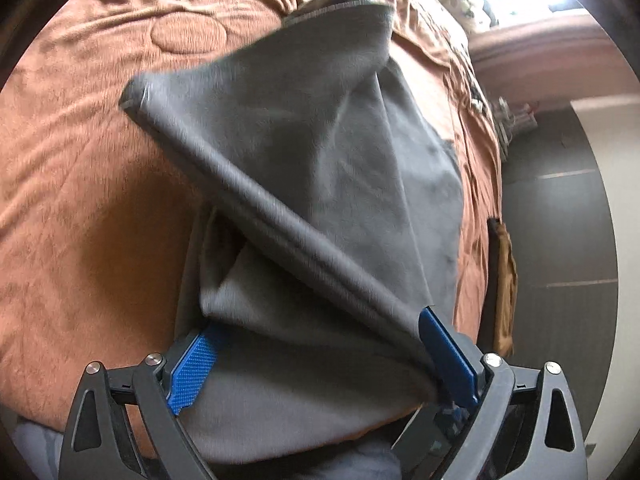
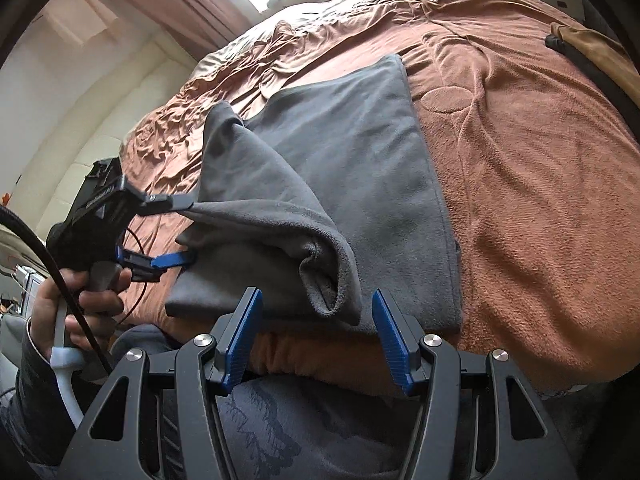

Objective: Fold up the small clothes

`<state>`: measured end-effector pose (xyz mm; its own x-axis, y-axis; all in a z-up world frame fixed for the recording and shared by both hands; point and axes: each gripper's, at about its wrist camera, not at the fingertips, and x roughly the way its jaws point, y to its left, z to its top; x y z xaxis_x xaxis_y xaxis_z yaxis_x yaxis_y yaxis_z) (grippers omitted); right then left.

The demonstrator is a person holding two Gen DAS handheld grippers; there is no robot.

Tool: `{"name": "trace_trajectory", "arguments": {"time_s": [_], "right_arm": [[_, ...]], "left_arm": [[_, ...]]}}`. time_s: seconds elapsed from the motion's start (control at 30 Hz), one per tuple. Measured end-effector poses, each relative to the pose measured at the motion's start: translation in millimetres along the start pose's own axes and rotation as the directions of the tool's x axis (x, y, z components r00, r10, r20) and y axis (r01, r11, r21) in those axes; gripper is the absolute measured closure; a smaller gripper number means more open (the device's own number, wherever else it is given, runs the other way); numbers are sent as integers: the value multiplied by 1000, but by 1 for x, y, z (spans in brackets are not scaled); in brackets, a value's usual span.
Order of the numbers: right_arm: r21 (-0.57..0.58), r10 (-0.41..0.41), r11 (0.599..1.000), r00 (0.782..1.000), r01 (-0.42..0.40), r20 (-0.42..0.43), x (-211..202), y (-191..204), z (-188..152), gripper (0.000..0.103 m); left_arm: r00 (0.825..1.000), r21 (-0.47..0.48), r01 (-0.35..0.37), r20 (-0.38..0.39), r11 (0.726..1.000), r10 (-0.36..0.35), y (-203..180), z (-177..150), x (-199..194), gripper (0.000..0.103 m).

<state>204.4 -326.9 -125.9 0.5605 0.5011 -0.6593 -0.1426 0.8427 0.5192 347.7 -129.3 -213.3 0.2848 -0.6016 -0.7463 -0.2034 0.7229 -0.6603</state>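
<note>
1. Nearest the right wrist camera is the right gripper (image 2: 316, 330), its two blue pads standing partly apart with nothing pressed between them.
2. A rolled fold of the grey garment (image 2: 352, 184) hangs just beyond those pads, in line with the gap, but neither pad touches it.
3. The grey garment lies on the brown blanket (image 2: 540, 208), which serves as the landmark here; its far part is spread flat on the blanket, its near edge reaching the blanket's front edge.
4. The near-left part of the garment is lifted off the blanket and bunched in loose folds.
5. The left gripper (image 2: 176, 230) is at the garment's left side, above the blanket's left portion, held by a hand (image 2: 80, 300) with a cable running past it.
6. Its jaws stand wide; from the right wrist view one finger touches the raised cloth edge and the blue pad below sits by a lower fold, with no squeeze on the cloth.
7. From the left wrist view the left gripper (image 1: 320, 344) has the garment (image 1: 304, 152) draped across and between its wide-set pads; a thick hem runs diagonally from the right pad up over the blanket (image 1: 80, 184).
8. A tan cloth item (image 2: 592, 52) lies at the blanket's far right edge, well apart from the garment.
</note>
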Motion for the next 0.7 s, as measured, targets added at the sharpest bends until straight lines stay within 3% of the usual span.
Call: {"name": "trace_trajectory", "arguments": {"time_s": [0.17,0.23,0.3,0.4,0.53,0.7], "right_arm": [[-19,-13,1000,1000,13,-3,5,3,1,48],[-30,-23,999,1000,23,2,6,3,3,53],[-36,-32,999,999,32,5,6,3,3,62],[-42,-37,998,999,37,12,5,1,2,77],[-30,-28,999,999,29,33,0,-4,1,90],[-25,-6,1000,999,8,48,-5,-7,-3,94]], "left_arm": [[999,-17,-24,39,1000,25,-1,18,-2,22],[999,-42,-44,25,998,45,2,25,4,37],[997,-66,-70,20,995,72,5,30,5,68],[997,-55,-74,28,996,76,4,32,-1,89],[994,-2,-67,82,998,67,-12,30,-20,91],[985,130,-73,165,989,50,-54,33,-43,92]]}}
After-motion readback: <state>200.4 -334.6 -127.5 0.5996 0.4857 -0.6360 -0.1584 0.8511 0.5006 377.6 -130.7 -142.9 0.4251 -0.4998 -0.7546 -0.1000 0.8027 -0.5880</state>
